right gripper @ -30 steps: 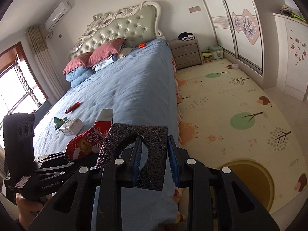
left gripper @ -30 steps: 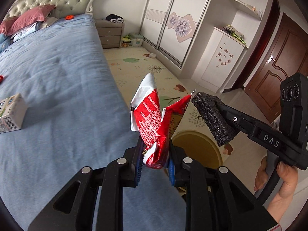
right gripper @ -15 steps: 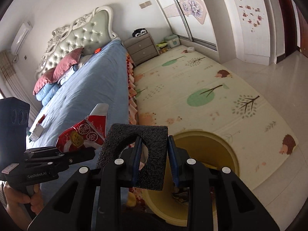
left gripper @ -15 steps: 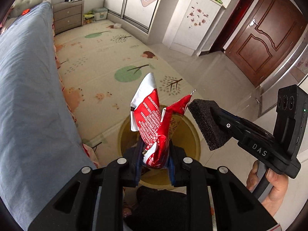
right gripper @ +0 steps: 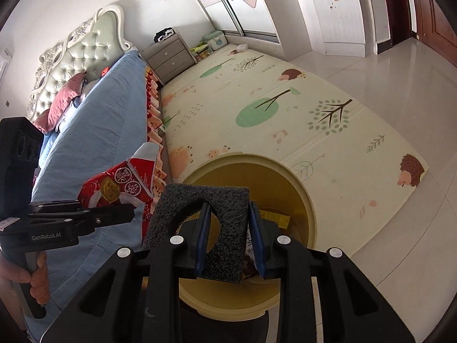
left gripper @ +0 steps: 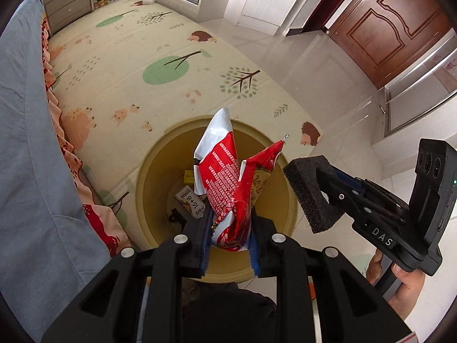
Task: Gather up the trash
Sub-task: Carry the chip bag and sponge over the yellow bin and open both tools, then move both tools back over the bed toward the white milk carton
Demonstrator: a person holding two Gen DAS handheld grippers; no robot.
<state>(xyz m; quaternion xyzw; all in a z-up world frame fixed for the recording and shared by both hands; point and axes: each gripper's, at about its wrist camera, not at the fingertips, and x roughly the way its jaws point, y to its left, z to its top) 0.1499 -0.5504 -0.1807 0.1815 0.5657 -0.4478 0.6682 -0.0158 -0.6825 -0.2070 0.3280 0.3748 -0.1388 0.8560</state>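
Above the yellow bin, where a second ago the bed lay below, the left gripper clamps its jaws on the red wrapper; the right gripper pinches the black foam piece. Both pieces now hang ready to drop.

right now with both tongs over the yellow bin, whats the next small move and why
Probably open the left tongs and let the red wrapper drop. It is pinched between the pads and, in the left wrist view, hangs over the mouth of the yellow bin, where other trash already lies. The right tongs, shut on the black foam piece, look over the bin too and could follow.
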